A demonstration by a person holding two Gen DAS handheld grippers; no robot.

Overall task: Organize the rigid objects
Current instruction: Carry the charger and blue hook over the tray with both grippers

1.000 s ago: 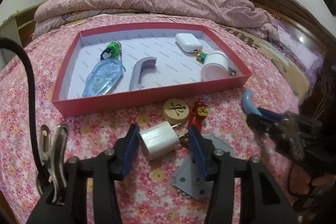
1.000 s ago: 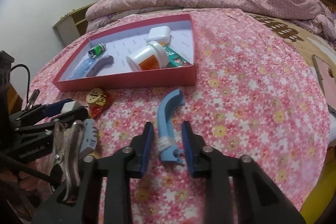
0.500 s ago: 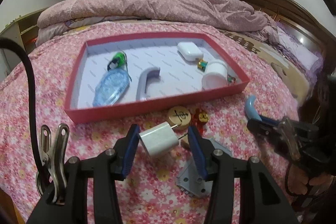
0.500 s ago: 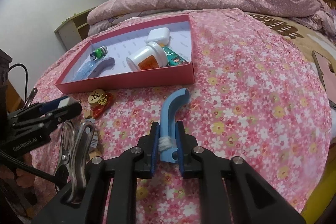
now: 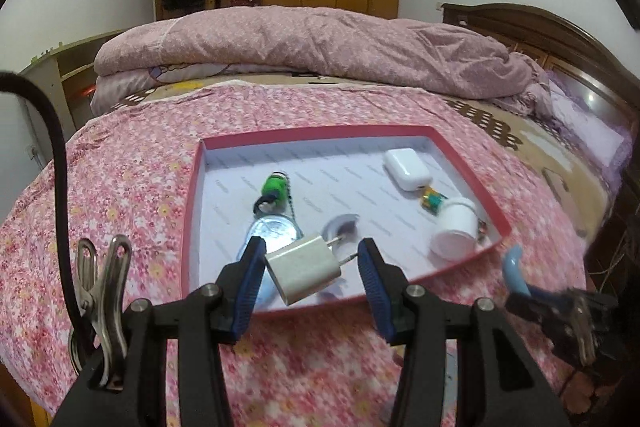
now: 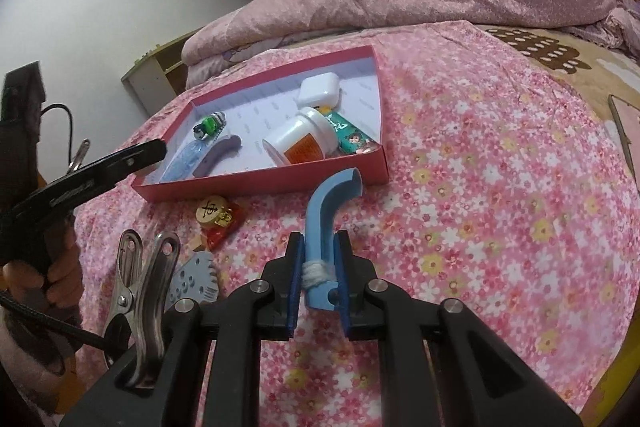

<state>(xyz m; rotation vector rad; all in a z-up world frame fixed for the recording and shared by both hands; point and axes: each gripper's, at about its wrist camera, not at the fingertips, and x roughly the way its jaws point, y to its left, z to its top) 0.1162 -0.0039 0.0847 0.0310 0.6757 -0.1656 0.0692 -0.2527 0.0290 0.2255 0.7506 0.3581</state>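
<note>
While both sets of fingers carry a load, the sorting into the red box is under way.

With its fingers pinching the white charger plug (image 5: 305,269) across its body, prongs toward the box, the left gripper (image 5: 310,269) hangs over the near edge of the red box (image 5: 192,219), likely to drop it inside. The right gripper (image 6: 318,269) pinches the blue curved handle (image 6: 325,223) near its wrapped end, just short of the box. A wooden game piece (image 6: 209,210) and red toy (image 6: 225,227) lie on the bed (image 6: 500,187) in front of the box.
</note>
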